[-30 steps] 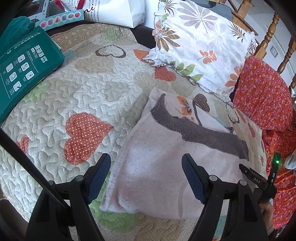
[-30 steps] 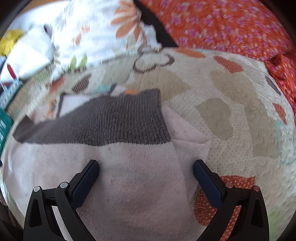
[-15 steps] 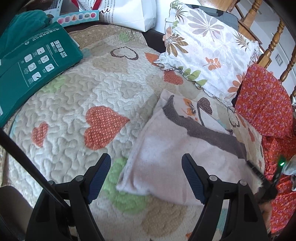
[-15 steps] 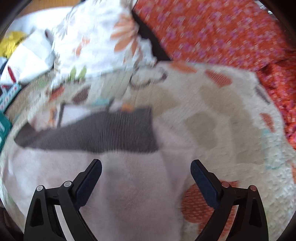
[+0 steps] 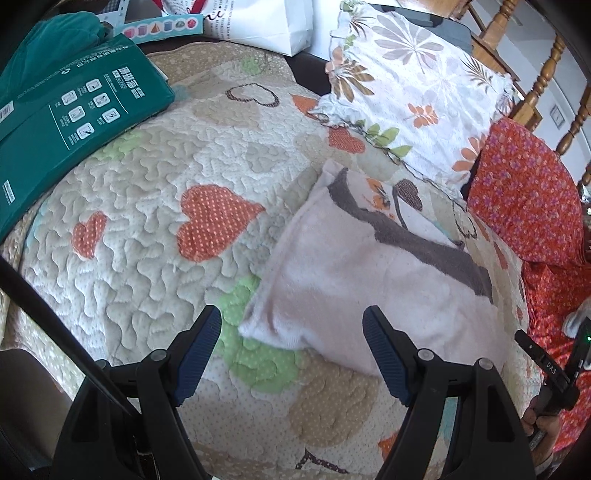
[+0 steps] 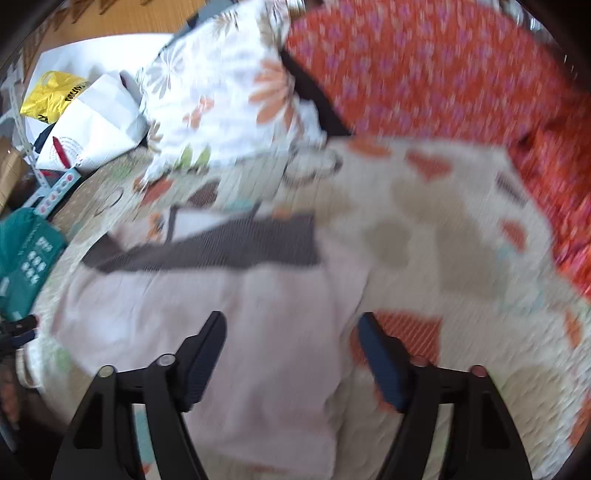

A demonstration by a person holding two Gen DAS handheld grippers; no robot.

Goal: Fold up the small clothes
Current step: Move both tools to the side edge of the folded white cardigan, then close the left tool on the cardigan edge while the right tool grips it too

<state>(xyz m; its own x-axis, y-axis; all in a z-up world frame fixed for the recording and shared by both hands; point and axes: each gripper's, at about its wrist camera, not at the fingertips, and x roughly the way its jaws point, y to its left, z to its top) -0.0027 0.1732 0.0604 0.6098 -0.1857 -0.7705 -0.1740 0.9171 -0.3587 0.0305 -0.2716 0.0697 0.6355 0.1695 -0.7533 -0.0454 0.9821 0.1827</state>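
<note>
Left gripper (image 5: 291,341): jaws apart, nothing between the blue pads, held above the quilt (image 5: 147,229). Near corner of the folded garment (image 5: 351,288) lies just beyond the fingertips, not touched.

Right gripper (image 6: 291,345): jaws apart, nothing clamped; they have just been closing part-way, with no cloth caught between them. Right wrist view is motion-blurred. Through the gap the pale cloth shows below, apart from the pads. Its right fingertip (image 6: 376,347) sits over an orange heart patch (image 6: 410,332) at the garment's right edge.

Garment: small pale pink knit piece with a dark grey ribbed band (image 5: 417,236) running across its far side. It lies folded flat on the quilt, roughly rectangular, long side angled toward the pillows. A small printed motif in orange shows above the band.

Surroundings, left wrist view:
- quilt is cream, stitched, with orange, green and tan hearts
- green box (image 5: 74,118) on the far left of the quilt, well apart from the garment
- white bag (image 5: 269,22) behind the box
- floral pillow (image 5: 413,92) beyond the garment, near its far end
- red flowered cushion (image 5: 524,192) to the right of the pillow
- wooden chair spindles (image 5: 543,81) behind both

A hand (image 5: 543,424) with the other gripper's handle shows at the lower right edge.
</note>
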